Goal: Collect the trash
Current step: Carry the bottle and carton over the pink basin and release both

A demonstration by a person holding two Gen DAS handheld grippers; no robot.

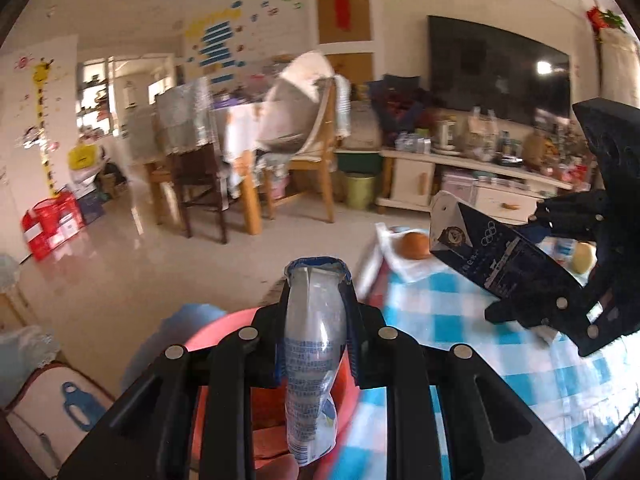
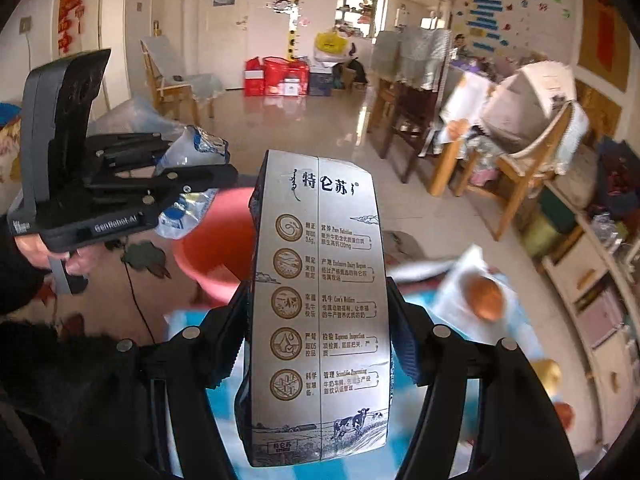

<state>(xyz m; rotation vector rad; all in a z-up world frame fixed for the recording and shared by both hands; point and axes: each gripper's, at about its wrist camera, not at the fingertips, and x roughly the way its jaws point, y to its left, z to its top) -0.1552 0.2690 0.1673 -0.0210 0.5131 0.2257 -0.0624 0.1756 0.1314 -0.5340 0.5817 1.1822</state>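
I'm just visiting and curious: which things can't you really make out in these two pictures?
- Red basin: inside hidden by milk carton in the right wrist view, by crushed bottle in the left.
- Round orange thing on the checked tablecloth: motion-blurred, kind unclear.
- TV shelf clutter: too small.

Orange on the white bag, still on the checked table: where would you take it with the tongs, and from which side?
Grip the orange across its widest middle, coming from above, tilted in from the table's near edge. It is round, so lower or off-centre pads would likely slip. It lies on a thin white bag, so a low side approach may snag the plastic. Both tongs are full now: the left holds a plastic bottle, the right a milk carton.
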